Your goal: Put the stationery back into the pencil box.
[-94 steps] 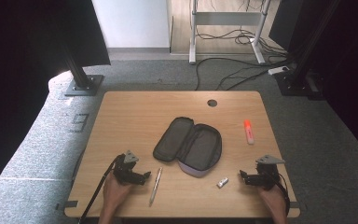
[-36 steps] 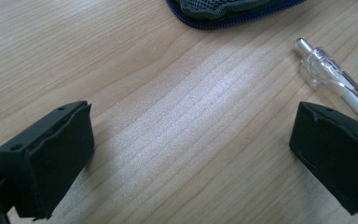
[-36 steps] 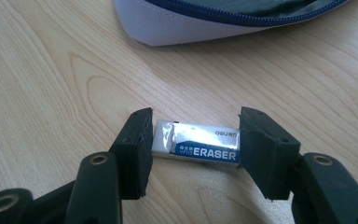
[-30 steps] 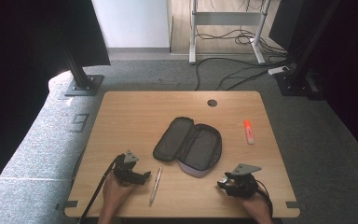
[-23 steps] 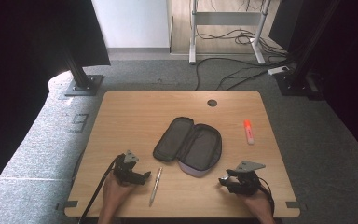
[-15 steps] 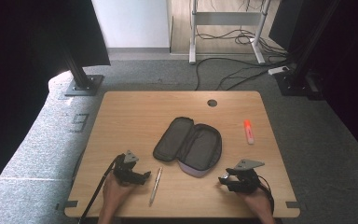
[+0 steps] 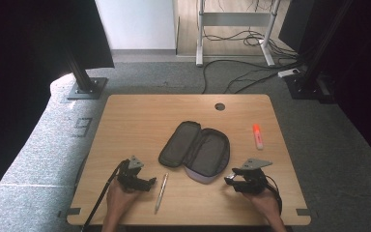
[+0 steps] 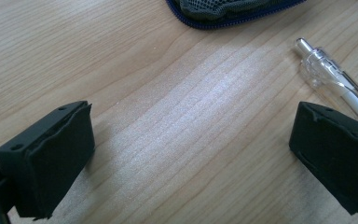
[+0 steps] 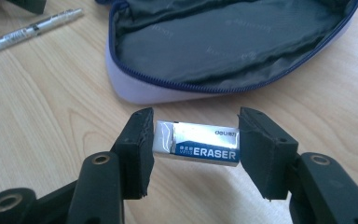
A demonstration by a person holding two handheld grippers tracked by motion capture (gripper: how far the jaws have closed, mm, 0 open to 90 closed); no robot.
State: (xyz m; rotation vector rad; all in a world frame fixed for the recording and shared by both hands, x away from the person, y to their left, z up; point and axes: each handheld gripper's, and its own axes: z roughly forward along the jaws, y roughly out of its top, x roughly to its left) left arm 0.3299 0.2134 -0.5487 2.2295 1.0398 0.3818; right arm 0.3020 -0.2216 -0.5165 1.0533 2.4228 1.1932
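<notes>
An open grey pencil case [image 7: 195, 152] lies in the middle of the wooden table [image 7: 140, 121]. Just in front of its lilac edge [image 9: 135, 91] my right gripper [image 7: 230, 180] is shut on a small white and blue eraser [image 9: 198, 142], one jaw on each short end. My left gripper [image 7: 149, 182] rests near the front left of the table, wide open with bare wood between its jaws [image 8: 191, 154]. A clear white pen [image 7: 161, 192] lies just beside its right jaw, and the pen's tip [image 8: 331, 77] points toward the case.
An orange highlighter [image 7: 257, 136] lies to the right of the case. A round cable hole [image 7: 220, 106] sits near the table's far edge. The pen [image 9: 28, 30] is to the left of the case in the right gripper view. A grey mat surrounds the table.
My right gripper has come left from the table's right side to the eraser in front of the case and now has it between its jaws. The left gripper has stayed put.
</notes>
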